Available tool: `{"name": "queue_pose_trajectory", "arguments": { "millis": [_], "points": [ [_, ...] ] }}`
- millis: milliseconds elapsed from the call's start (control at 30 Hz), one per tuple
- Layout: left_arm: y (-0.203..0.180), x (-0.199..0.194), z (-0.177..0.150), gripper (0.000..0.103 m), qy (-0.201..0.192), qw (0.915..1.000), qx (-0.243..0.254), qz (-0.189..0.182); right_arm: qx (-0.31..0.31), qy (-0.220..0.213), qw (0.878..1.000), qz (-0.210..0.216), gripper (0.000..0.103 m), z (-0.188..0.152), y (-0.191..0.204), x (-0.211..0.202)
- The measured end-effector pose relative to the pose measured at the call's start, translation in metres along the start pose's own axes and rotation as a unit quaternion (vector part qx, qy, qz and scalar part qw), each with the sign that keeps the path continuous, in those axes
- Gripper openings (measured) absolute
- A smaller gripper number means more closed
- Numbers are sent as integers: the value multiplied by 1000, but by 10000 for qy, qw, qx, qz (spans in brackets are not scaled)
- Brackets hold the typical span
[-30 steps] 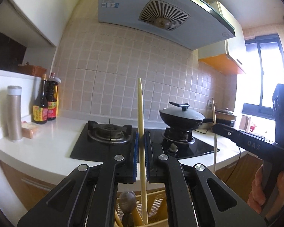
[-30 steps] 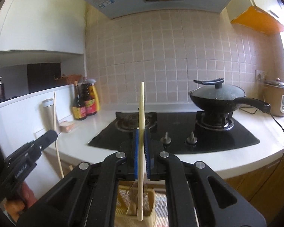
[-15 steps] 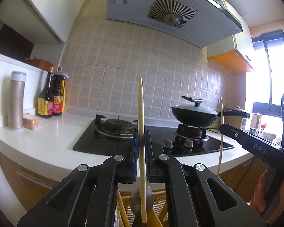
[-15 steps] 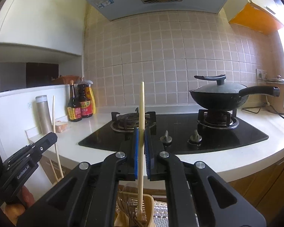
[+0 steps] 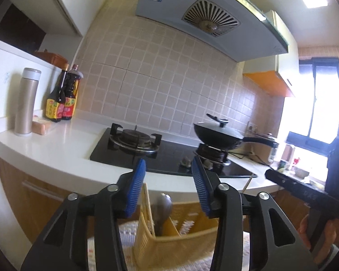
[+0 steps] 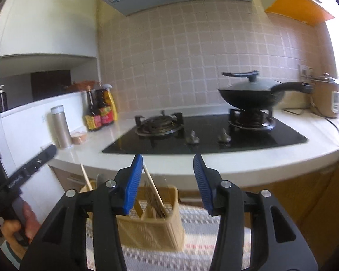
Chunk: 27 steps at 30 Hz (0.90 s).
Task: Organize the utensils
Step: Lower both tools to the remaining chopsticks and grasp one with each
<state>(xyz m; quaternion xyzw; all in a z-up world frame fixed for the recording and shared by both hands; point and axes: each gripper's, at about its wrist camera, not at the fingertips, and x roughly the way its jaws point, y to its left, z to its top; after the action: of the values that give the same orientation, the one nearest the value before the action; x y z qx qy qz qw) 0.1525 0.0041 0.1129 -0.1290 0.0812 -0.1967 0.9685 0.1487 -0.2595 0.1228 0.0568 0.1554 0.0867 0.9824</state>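
Now chopstick (image 6: 153,188) below opening jaws.

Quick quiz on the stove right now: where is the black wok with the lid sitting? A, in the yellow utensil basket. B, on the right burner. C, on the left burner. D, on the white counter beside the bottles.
B: the lidded wok rests on the right burner, while the left burner is bare.

Beige tiled wall (image 5: 160,85), bright window (image 5: 323,103)
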Motion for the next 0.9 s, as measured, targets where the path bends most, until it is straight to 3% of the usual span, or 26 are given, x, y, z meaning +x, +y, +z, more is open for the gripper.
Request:
{"name": "queue_pose_trajectory", "arguments": {
  "millis": [267,400,567,733,900],
  "points": [
    [-17,-61,18,42,532,9985,35,-125,104,971,9951,121,43,-3,22,-41],
    [-21,-82,9,42,1123,9935,38,-174,244,1451,9887,288,43,-25,38,-62],
    [-13,-91,-39,42,2097,9777,-57,-50,354,2001,9779,488,43,-83,58,-77],
    [4,-83,-109,42,3015,9530,-287,-83,218,2598,9639,538,38,-169,92,-92],
    [9,-71,-156,41,3527,9351,-306,-144,99,3057,9504,571,37,-228,120,-96]
  ]
}}
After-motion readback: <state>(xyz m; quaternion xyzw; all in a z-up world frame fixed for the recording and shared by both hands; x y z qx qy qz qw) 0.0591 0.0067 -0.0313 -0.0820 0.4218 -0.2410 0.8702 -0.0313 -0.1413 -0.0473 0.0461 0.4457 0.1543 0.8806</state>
